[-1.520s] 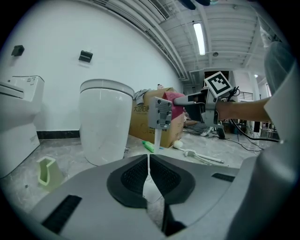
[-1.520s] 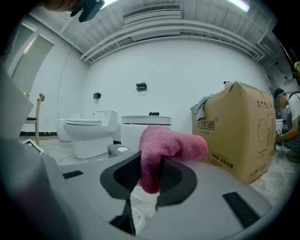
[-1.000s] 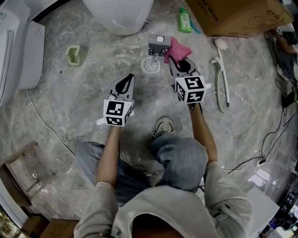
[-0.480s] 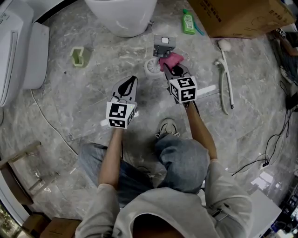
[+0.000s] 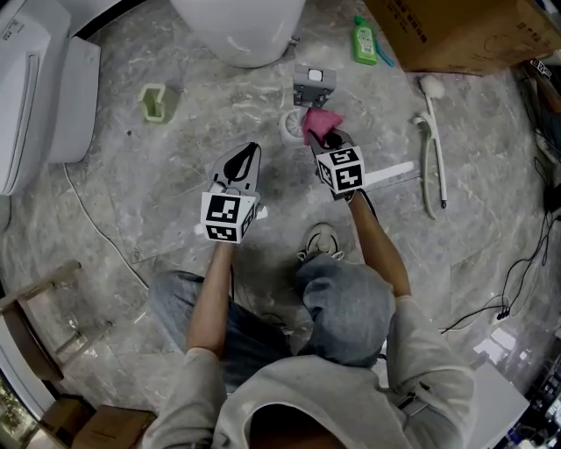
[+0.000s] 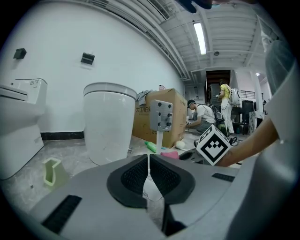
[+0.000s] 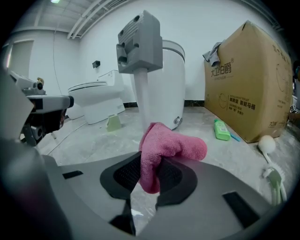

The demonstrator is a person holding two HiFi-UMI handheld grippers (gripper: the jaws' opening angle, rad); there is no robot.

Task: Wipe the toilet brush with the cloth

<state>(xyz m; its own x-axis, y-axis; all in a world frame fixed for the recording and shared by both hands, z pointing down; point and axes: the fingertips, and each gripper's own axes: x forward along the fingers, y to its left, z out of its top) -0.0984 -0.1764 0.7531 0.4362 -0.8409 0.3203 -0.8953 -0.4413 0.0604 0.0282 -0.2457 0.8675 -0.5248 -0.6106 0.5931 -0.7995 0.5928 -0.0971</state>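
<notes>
A white toilet brush (image 5: 293,125) stands upright in its round holder on the marble floor, its handle ending in a grey block (image 5: 314,84). My right gripper (image 5: 324,138) is shut on a pink cloth (image 5: 319,121), which sits right beside the brush. In the right gripper view the cloth (image 7: 169,146) bulges out of the jaws just in front of the white shaft (image 7: 142,101); I cannot tell whether they touch. My left gripper (image 5: 244,160) hovers to the brush's left, shut with nothing in it. From the left gripper view (image 6: 149,161) the brush (image 6: 161,119) stands ahead.
A white toilet (image 5: 241,31) stands just behind the brush, another white fixture (image 5: 39,96) at far left. A second brush (image 5: 431,149) lies on the floor to the right. A green bottle (image 5: 365,41), a cardboard box (image 5: 456,26) and a green holder (image 5: 154,101) are nearby.
My right gripper has carried the pink cloth leftward, up against the standing brush. The left gripper has stayed about where it was.
</notes>
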